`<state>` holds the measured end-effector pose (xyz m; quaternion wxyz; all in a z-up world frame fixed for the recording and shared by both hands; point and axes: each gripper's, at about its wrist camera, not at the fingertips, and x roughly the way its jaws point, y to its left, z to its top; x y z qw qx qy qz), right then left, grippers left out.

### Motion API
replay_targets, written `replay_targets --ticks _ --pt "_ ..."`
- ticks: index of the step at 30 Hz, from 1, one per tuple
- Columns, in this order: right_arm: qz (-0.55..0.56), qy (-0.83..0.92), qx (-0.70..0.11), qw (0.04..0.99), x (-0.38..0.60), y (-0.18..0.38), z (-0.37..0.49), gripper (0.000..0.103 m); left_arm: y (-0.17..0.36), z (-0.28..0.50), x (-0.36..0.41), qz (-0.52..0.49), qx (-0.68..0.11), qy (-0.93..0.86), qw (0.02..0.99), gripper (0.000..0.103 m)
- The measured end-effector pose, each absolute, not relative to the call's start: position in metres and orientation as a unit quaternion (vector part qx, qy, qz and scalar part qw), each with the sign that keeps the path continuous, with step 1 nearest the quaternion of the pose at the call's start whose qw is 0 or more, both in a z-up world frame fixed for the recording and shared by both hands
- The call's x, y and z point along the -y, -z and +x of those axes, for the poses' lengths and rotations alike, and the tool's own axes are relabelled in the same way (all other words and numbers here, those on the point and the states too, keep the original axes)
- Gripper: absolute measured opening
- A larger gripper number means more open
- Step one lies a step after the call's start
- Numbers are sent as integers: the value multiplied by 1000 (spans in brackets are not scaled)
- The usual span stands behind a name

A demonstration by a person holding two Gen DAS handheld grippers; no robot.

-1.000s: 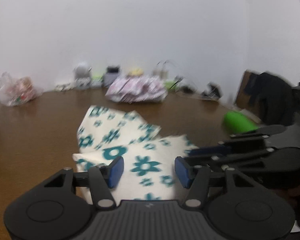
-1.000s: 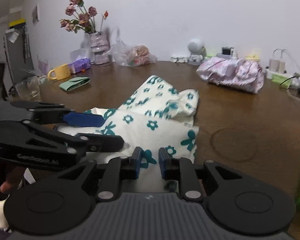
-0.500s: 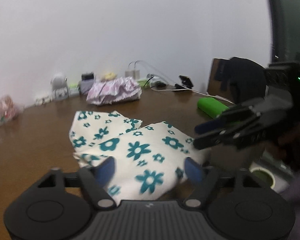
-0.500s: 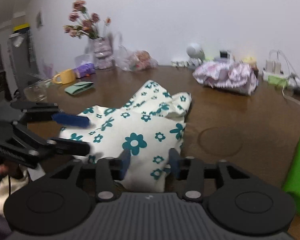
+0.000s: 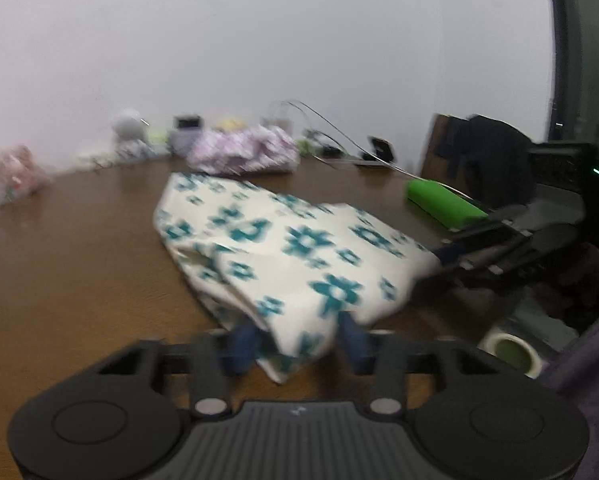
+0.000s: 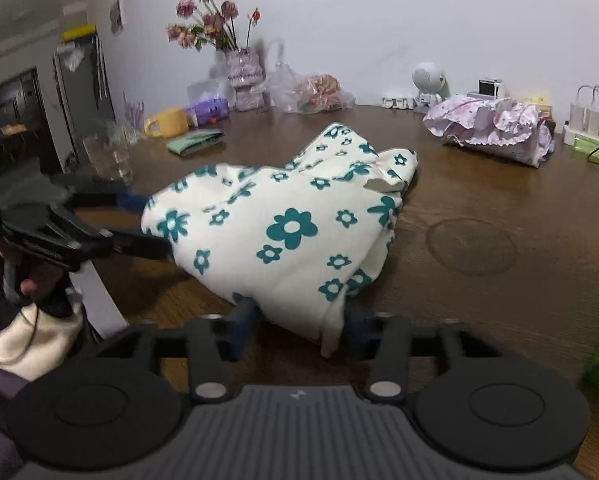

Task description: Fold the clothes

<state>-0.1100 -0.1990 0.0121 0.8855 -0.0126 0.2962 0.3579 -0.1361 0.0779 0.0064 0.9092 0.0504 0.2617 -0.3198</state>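
A cream garment with teal flowers [image 5: 299,248] [image 6: 291,228] lies on the brown table [image 6: 479,208], its near edge lifted and bunched. My left gripper [image 5: 297,340] has one near corner between its blue pads, which are closing and press on the fabric. From the right wrist view the left gripper [image 6: 147,224] is at the garment's left corner. My right gripper [image 6: 299,316] is closing on the other near corner, which hangs between its pads. It also shows at the garment's right edge as the right gripper [image 5: 431,276].
A pink ruffled garment [image 6: 491,132] lies at the back right. A flower vase [image 6: 245,76], plastic bag [image 6: 315,92], yellow mug [image 6: 167,122], glass [image 6: 109,156] and folded green cloth [image 6: 195,142] line the back left. A green object [image 5: 439,200] and tape roll [image 5: 511,354] are at right.
Both grippers spread wider, came down to the garment's near edge and narrowed onto its corners. That edge now stands raised off the table. The left wrist view has swung towards the right.
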Motion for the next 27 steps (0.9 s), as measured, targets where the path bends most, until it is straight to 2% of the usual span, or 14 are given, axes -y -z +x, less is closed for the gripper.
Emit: replay_targets --ticks 2,5,8,10,11,12,14,15,16,18,20,24,27 --pt "-10 -358 -301 884 200 -13 -112 30 -3 -138 -77 57 -270 334 901 18" --pt "0 -360 -308 881 206 -15 -121 26 2 -147 -79 69 -270 359 891 16" --pt "1 -368 -314 875 212 -17 -134 25 -2 -162 -89 91 -246 357 896 26" --pt "-16 -374 -305 876 213 -20 -147 24 -9 -172 -102 70 -211 337 915 53" --pt "-30 -381 -293 876 212 -21 -153 24 -14 -175 -108 53 -193 331 922 58" --pt "-51 -388 -276 878 210 -24 -161 27 -19 -177 -113 37 -175 325 929 66" --pt "-104 -397 -232 882 205 -31 -178 54 -29 -179 -108 41 -153 336 928 73" --pt "-133 -400 -204 884 202 -35 -186 78 -32 -179 -100 59 -148 352 923 74" --pt "-162 -403 -172 884 198 -38 -194 85 -34 -179 -89 88 -144 372 913 74" --pt "-210 -415 -133 875 188 -43 -199 85 -33 -180 -64 152 -135 410 889 74" --pt "-229 -426 -131 865 180 -44 -190 83 -27 -176 -49 204 -125 446 863 74" --pt "-253 -434 -155 851 169 -33 -166 74 -13 -160 -40 236 -152 453 846 74" --pt "-247 -439 -183 844 168 -26 -156 73 -4 -154 -38 250 -173 468 830 74"
